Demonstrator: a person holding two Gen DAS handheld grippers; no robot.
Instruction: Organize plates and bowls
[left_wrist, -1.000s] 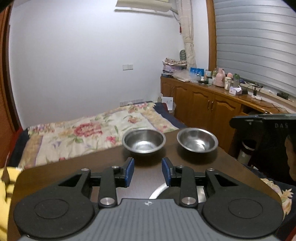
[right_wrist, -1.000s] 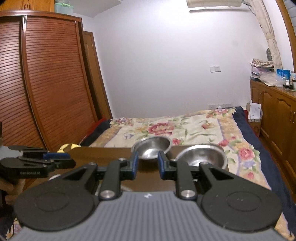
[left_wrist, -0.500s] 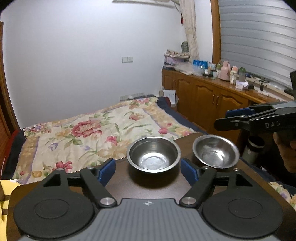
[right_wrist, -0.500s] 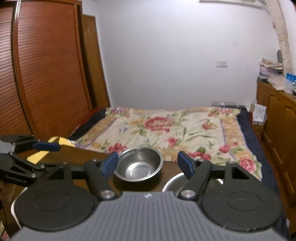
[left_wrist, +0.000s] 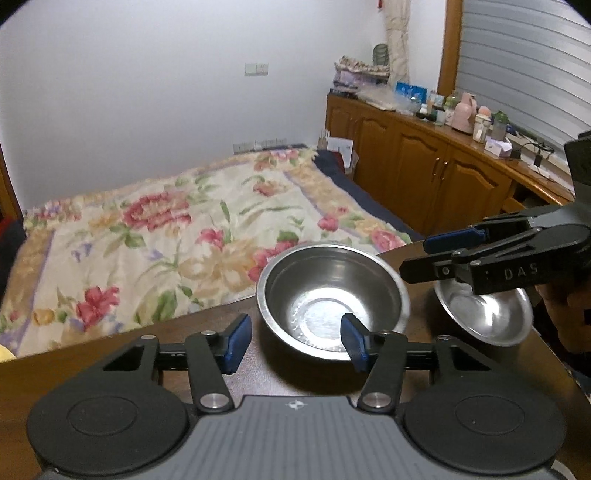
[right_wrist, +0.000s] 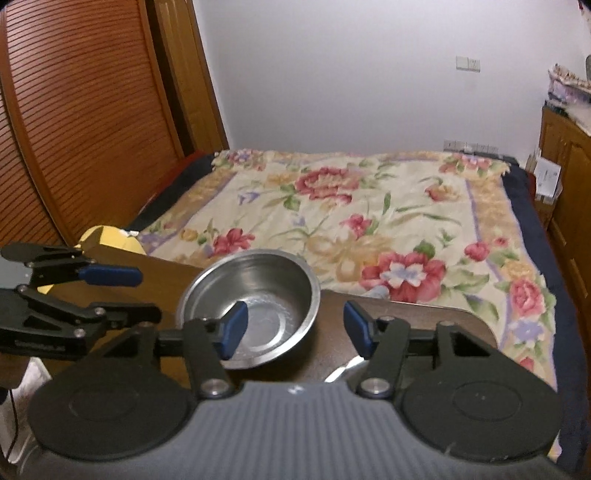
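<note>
Two steel bowls on the brown table (left_wrist: 110, 365): near bowl (left_wrist: 332, 297) toward the far edge, second bowl (left_wrist: 487, 314) just beside it on the right. Left gripper (left_wrist: 293, 341) low before the near bowl, fingers spread wide, holding nothing. Right gripper (right_wrist: 293, 330) over the second bowl, likewise wide and holding nothing.

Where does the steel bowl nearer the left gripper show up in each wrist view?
Left wrist: the steel bowl sits centre, just beyond the fingertips.
Right wrist: same bowl, left of centre, behind the left finger.
Shared landmark: the floral bedspread.
</note>
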